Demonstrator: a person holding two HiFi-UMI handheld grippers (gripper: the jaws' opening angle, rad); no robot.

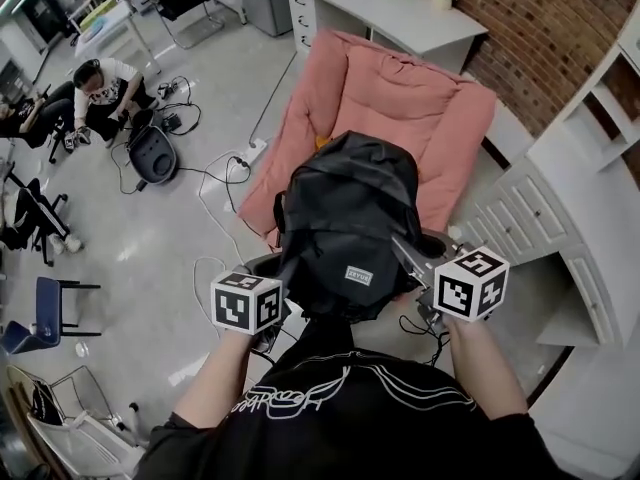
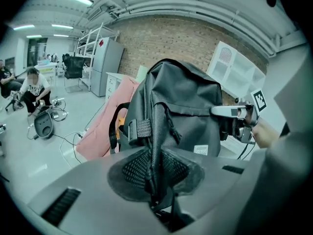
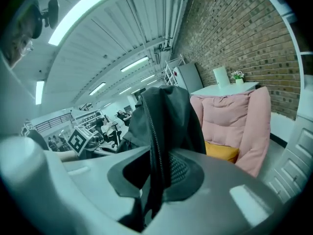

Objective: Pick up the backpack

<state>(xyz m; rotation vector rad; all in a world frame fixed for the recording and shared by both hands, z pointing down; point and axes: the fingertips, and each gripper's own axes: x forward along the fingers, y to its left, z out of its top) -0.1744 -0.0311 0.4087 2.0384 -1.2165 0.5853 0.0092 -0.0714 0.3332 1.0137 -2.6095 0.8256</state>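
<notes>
- Hanging at the centre of the head view: the backpack [image 1: 345,218], black, carried between both claws in front of the pink armchair [image 1: 400,98]. Underside hidden, so no telling whether fully clear of the seat.
- Pinched at the lower left of that view by the left gripper [image 2: 152,182], jaws pressed onto a dark fabric ridge of the bag just below a webbing strap [image 2: 143,129].
- Pinched at the lower right by the right gripper [image 3: 154,180], jaws clamped on a zippered edge of the bag.
- To do the lift well: raise both hands evenly and at matching height, so as not to tip the bag or load one thin fold alone.
- Probably wise not to pull the hands apart, given narrow bites on slick-looking fabric.
- Judged late in the task: grasp made, bag up, little left beyond a steady hold.
- Mind the strap loops at the bag's left side; likely to swing and catch on the chair's edge.
- Tight on the right of the head view: white drawers [image 1: 530,213] near the right claw, with the brick wall [image 1: 560,28] and white desk [image 1: 400,13] across the top.
- Open room toward the left and lower left, apart from cables [image 1: 215,183] on the floor near the chair's left edge and a seated person [image 1: 100,93] well apart at upper left.
- Safest to draw back toward the bottom of the frame, or leftward.
</notes>
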